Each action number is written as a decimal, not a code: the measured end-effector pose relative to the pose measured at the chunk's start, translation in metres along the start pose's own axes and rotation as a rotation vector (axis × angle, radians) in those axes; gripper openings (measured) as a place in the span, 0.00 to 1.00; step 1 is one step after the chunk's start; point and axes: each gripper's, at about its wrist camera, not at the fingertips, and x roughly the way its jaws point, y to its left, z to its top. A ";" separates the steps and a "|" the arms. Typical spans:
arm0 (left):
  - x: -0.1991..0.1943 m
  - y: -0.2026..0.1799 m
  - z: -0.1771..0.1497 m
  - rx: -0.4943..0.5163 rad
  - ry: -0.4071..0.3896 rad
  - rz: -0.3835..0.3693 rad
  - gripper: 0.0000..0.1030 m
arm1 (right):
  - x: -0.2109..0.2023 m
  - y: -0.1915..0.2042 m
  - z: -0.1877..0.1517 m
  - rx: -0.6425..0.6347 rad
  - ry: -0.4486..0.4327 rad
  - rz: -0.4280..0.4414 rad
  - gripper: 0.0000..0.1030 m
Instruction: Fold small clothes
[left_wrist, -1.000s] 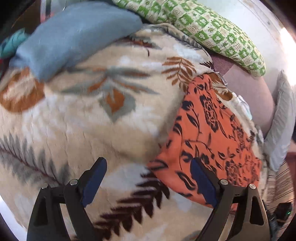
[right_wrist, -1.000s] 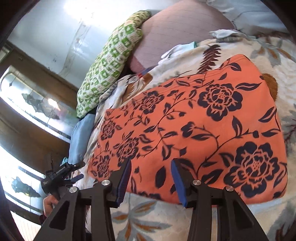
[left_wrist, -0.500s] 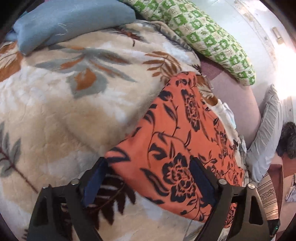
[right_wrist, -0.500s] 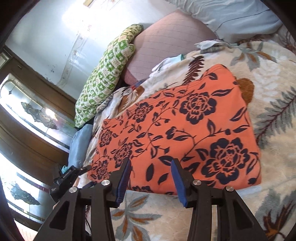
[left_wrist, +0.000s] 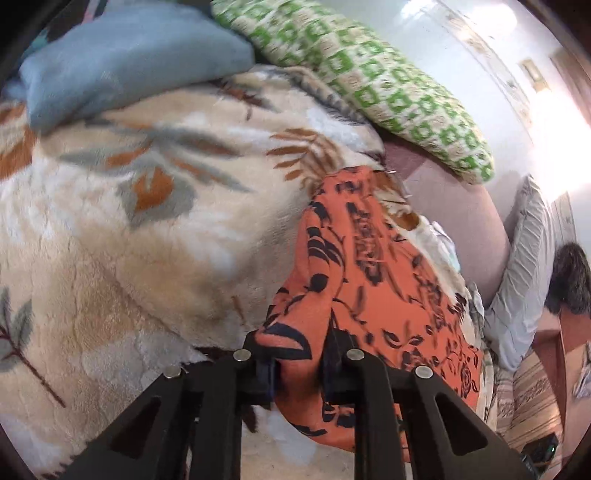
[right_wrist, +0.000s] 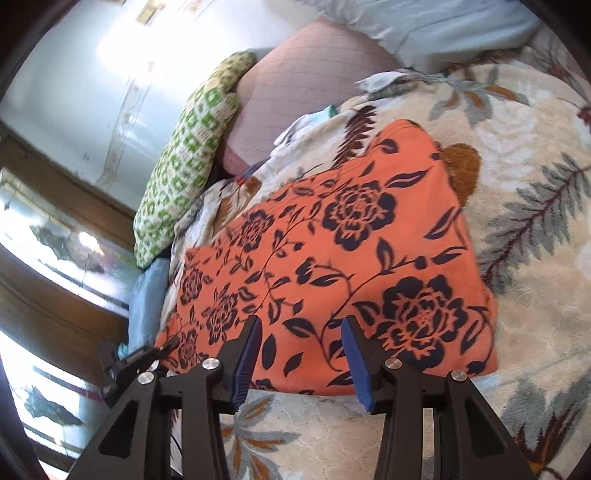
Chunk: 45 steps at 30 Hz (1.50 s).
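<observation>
Pinching the orange floral garment (left_wrist: 373, 288) corner, just-closing left gripper (left_wrist: 299, 369); right gripper (right_wrist: 301, 354) gaping, unclamped, over near edge, cloth stretching toward upper frame.

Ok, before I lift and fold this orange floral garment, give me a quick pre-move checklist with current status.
1. Left hand-held gripper clamped on the orange garment: ok, its jaws have just been closing and a corner is bunched between them.
2. Right hand-held gripper gripping: not ok, open above the near edge.
3. Garment lying flat on the blanket: ok in the right wrist view.
4. Nothing lying on the garment: ok.
5. Both layers caught in the left grip: cannot tell.
</observation>
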 end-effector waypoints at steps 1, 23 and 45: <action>-0.005 -0.009 0.000 0.014 -0.006 -0.023 0.16 | -0.001 -0.005 0.002 0.022 -0.002 0.005 0.47; 0.043 -0.339 -0.160 0.491 0.224 -0.224 0.15 | -0.076 -0.137 0.040 0.461 -0.150 0.136 0.47; 0.019 -0.315 -0.216 0.857 0.208 -0.148 0.53 | -0.035 -0.134 0.070 0.382 -0.008 0.264 0.63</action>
